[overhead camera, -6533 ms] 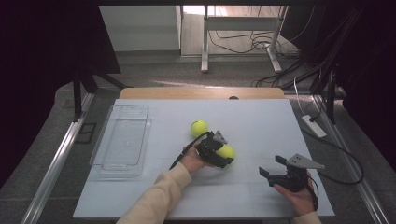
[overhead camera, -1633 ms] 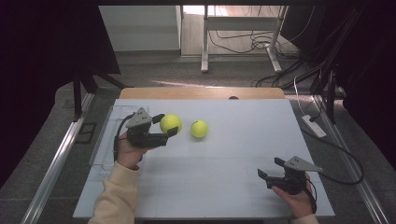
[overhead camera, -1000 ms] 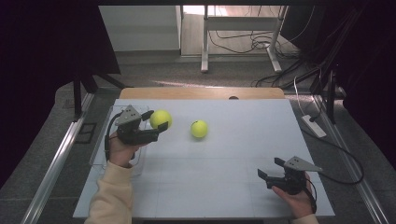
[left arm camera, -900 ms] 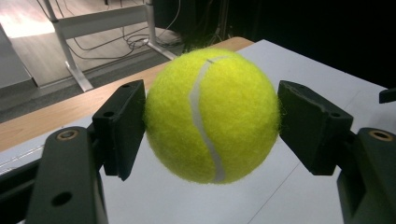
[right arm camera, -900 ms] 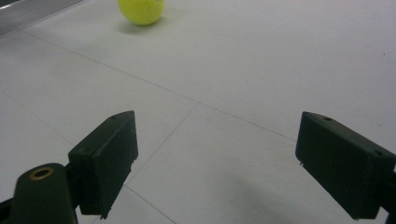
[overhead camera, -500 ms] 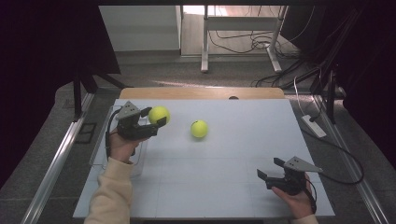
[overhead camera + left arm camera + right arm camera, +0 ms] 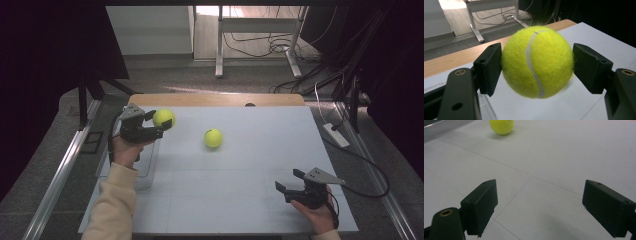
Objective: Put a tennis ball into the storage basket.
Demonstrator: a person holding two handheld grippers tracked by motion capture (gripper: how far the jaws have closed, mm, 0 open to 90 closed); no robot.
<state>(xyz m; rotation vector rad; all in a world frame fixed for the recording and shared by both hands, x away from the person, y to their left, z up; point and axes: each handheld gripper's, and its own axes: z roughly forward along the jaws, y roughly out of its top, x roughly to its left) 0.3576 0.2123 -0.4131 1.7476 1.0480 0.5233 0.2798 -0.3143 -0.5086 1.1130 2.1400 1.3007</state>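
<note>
1. I have the wide white flat-topped table (image 7: 240, 175) in front of me, with a strip of bare wood along its far edge.
2. At the table's left edge sits the clear rectangular plastic bin (image 7: 145, 172). My left arm covers much of it, so I cannot be sure whether anything lies inside; I see nothing there.
3. My left gripper (image 7: 159, 123) is raised at the bin's far end, jaws clamped on the fuzzy yellow-green tennis ball with a white seam (image 7: 537, 61). In the left gripper view both pads press its sides and the ball hangs clear of the surface.
4. My right gripper (image 7: 290, 181) rests near the table's front right corner, jaws spread wide and holding nothing; the right gripper view shows bare table between them.
5. A second yellow-green felt tennis ball (image 7: 213, 138) lies loose near the table's middle, well apart from both grippers and from the bin.
6. My reading of progress: the job looks like putting both balls into the bin. The first ball is lifted and close to the bin but not released. Left to do: lower and let go, then fetch the second ball.
</note>
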